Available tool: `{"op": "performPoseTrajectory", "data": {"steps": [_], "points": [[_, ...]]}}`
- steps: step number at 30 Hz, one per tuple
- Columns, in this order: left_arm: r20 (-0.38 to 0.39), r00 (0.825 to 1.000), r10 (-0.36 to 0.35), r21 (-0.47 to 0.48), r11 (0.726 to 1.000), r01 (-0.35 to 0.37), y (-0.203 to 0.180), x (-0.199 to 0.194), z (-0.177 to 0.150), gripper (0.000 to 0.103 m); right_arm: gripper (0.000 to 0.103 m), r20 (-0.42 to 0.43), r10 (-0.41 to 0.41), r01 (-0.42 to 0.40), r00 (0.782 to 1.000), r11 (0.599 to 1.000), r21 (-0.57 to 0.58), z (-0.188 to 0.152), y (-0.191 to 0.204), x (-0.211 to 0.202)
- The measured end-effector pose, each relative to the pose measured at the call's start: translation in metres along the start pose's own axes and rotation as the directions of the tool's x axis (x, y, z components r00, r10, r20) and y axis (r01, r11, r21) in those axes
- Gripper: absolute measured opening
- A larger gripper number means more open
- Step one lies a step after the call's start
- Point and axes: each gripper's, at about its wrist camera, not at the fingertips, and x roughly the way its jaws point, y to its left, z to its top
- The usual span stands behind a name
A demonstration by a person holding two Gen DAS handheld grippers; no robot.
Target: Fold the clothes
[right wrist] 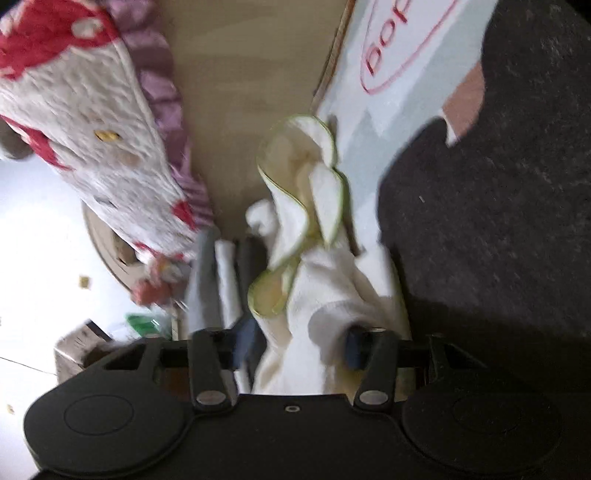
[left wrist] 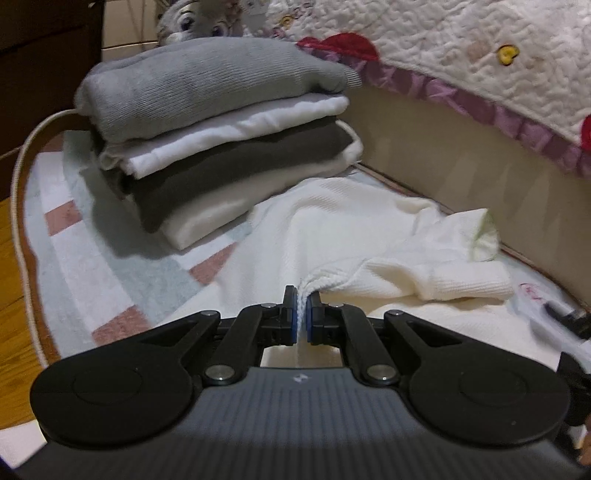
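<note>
A cream white garment (left wrist: 343,236) lies rumpled on the mat, one sleeve end open at the right. My left gripper (left wrist: 303,306) is shut on a pinched fold of its near edge. In the right wrist view the same garment (right wrist: 325,295), with green-trimmed openings, hangs bunched between the fingers of my right gripper (right wrist: 299,347), whose jaws stand wide apart around the cloth. The view is rolled sideways and blurred. A stack of folded clothes (left wrist: 221,122), grey, white, dark grey and white, stands on the mat at the back left.
A patterned play mat (left wrist: 85,236) covers the floor, with wood floor at the far left. A bed base (left wrist: 461,155) with a quilted cover (left wrist: 480,55) runs along the right. A plush toy (left wrist: 184,18) sits behind the stack. A dark grey cloth (right wrist: 498,203) fills the right wrist view's right side.
</note>
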Motion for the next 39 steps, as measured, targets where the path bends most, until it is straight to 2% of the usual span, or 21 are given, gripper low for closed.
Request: {"op": "performPoseTrajectory", "data": {"steps": [4,8,10,13,14,15,16,17,18,20,21,23,25,28,30,31,32,33,35,37,39], "points": [[0.044,0.985,-0.167,-0.059,0.984,0.169,-0.011,-0.012,0.013,0.004,0.007,0.090,0.035,-0.018,0.995,0.982,-0.188,0.011,0.036,-0.016],[0.046,0.958,-0.282,-0.048,0.958,0.284,-0.036,-0.017,0.029,0.004,0.007,0.185,0.101,-0.023,0.978,0.923,-0.385,0.024,0.085,-0.049],[0.040,0.927,-0.374,-0.046,0.926,0.375,-0.058,-0.013,0.037,0.004,0.007,0.250,0.137,-0.007,0.958,0.889,-0.458,0.028,0.109,-0.077],[-0.022,0.875,-0.484,0.070,0.872,0.484,-0.121,-0.002,0.045,0.005,0.007,0.395,0.166,0.096,0.904,0.820,-0.564,0.030,0.148,-0.132],[-0.047,0.861,-0.507,0.107,0.854,0.509,-0.143,0.001,0.045,0.006,0.007,0.451,0.160,0.159,0.878,0.791,-0.590,0.031,0.159,-0.152],[-0.069,0.846,-0.528,0.141,0.835,0.532,-0.166,0.003,0.046,0.013,0.007,0.522,0.141,0.251,0.842,0.753,-0.608,0.031,0.171,-0.173],[-0.069,0.837,-0.542,0.162,0.822,0.546,-0.186,0.004,0.044,0.029,0.007,0.592,0.126,0.343,0.796,0.713,-0.612,0.032,0.181,-0.194],[-0.070,0.828,-0.556,0.176,0.811,0.559,-0.205,0.006,0.041,0.038,0.007,0.661,0.102,0.438,0.743,0.673,-0.596,0.035,0.188,-0.213],[-0.080,0.821,-0.565,0.187,0.800,0.570,-0.219,0.008,0.036,0.054,0.007,0.728,0.073,0.535,0.682,0.629,-0.564,0.038,0.194,-0.230],[-0.105,0.807,-0.582,0.209,0.780,0.590,-0.242,0.013,0.023,0.057,0.007,0.840,-0.018,0.719,0.542,0.528,-0.452,0.049,0.191,-0.252],[-0.132,0.806,-0.577,0.226,0.774,0.591,-0.249,0.014,0.013,0.057,0.007,0.868,-0.074,0.762,0.491,0.520,-0.387,0.059,0.182,-0.258],[-0.196,0.807,-0.557,0.264,0.763,0.590,-0.260,0.016,-0.010,0.057,0.006,0.880,-0.203,0.795,0.429,0.548,-0.261,0.083,0.159,-0.269],[-0.269,0.804,-0.531,0.298,0.748,0.594,-0.269,0.018,-0.035,0.057,0.007,0.832,-0.369,0.798,0.415,0.587,-0.138,0.107,0.137,-0.274],[-0.350,0.800,-0.487,0.336,0.732,0.593,-0.272,0.022,-0.070,0.057,0.007,0.747,-0.529,0.816,0.402,0.578,-0.030,0.127,0.110,-0.270],[-0.371,0.802,-0.469,0.353,0.727,0.588,-0.273,0.024,-0.084,0.057,0.007,0.715,-0.593,0.842,0.369,0.539,0.012,0.135,0.102,-0.267],[-0.375,0.800,-0.468,0.355,0.725,0.590,-0.274,0.026,-0.087,0.057,0.007,0.702,-0.613,0.845,0.362,0.533,0.030,0.140,0.099,-0.268],[-0.380,0.799,-0.466,0.358,0.722,0.592,-0.275,0.027,-0.090,0.057,0.007,0.685,-0.629,0.837,0.368,0.545,0.051,0.143,0.095,-0.272],[-0.368,0.810,-0.457,0.353,0.737,0.576,-0.275,0.031,-0.086,0.057,0.011,0.672,-0.641,0.823,0.371,0.563,0.082,0.146,0.090,-0.279],[-0.335,0.838,-0.431,0.337,0.776,0.533,-0.276,0.041,-0.073,0.057,0.013,0.655,-0.665,0.796,0.358,0.584,0.158,0.150,0.079,-0.293],[-0.302,0.866,-0.398,0.308,0.819,0.484,-0.278,0.052,-0.055,0.058,0.029,0.642,-0.686,0.768,0.342,0.598,0.230,0.155,0.069,-0.308],[-0.283,0.887,-0.365,0.302,0.844,0.444,-0.283,0.067,-0.037,0.059,0.029,0.646,-0.692,0.739,0.322,0.610,0.286,0.159,0.062,-0.322]]}}
